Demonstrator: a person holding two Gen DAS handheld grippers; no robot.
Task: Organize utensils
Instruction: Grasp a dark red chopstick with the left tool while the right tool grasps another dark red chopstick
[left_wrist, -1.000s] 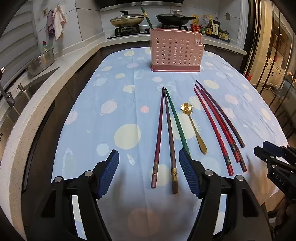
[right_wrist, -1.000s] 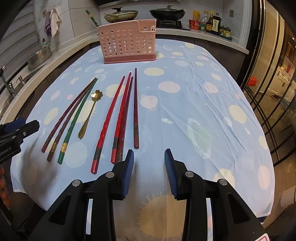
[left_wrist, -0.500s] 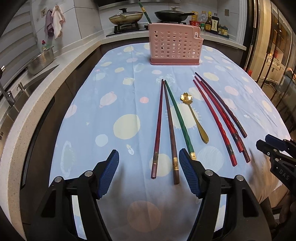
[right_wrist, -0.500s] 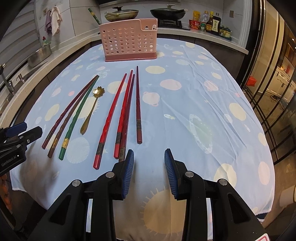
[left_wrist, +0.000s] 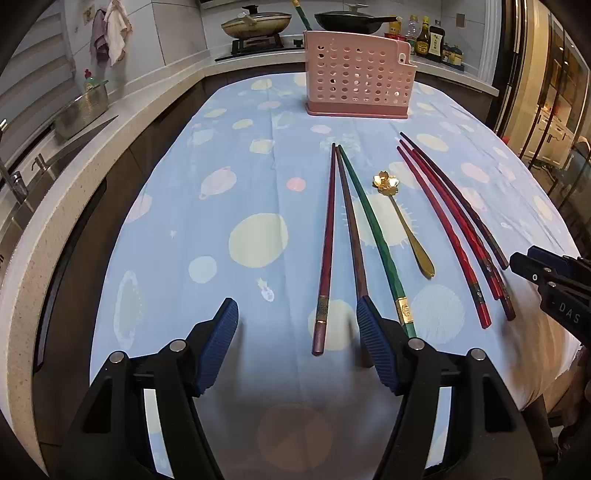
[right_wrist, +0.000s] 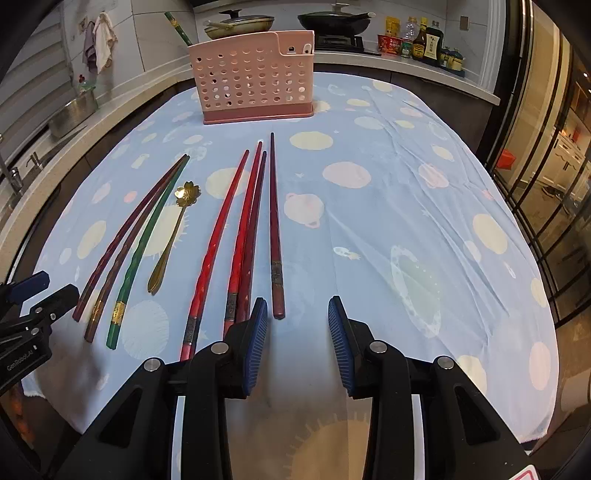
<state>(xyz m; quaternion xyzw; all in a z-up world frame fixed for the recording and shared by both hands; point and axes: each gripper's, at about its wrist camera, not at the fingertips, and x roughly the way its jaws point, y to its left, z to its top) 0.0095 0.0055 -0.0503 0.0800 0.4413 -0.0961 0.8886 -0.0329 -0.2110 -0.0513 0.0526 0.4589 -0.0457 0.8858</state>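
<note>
A pink perforated utensil holder (left_wrist: 358, 79) stands at the far end of the table, with one green chopstick (right_wrist: 178, 27) sticking out of it. On the cloth lie a dark red chopstick (left_wrist: 327, 243), a brown one (left_wrist: 351, 225), a green one (left_wrist: 373, 229), a gold flower spoon (left_wrist: 402, 221) and several red chopsticks (left_wrist: 454, 229). My left gripper (left_wrist: 297, 345) is open and empty, low over the near ends of the dark red and brown chopsticks. My right gripper (right_wrist: 297, 341) is open and empty, just right of the red chopsticks' (right_wrist: 240, 236) near ends.
The table (right_wrist: 406, 206) has a blue spotted cloth. A counter with a sink and metal pot (left_wrist: 79, 110) runs along the left. Pans (left_wrist: 255, 24) and sauce bottles (left_wrist: 430, 37) stand on the counter behind the holder. Glass doors are on the right.
Both grippers have drawn back slightly toward the near table edge and tilted, so the utensils appear a little farther off. Nothing was picked up.
</note>
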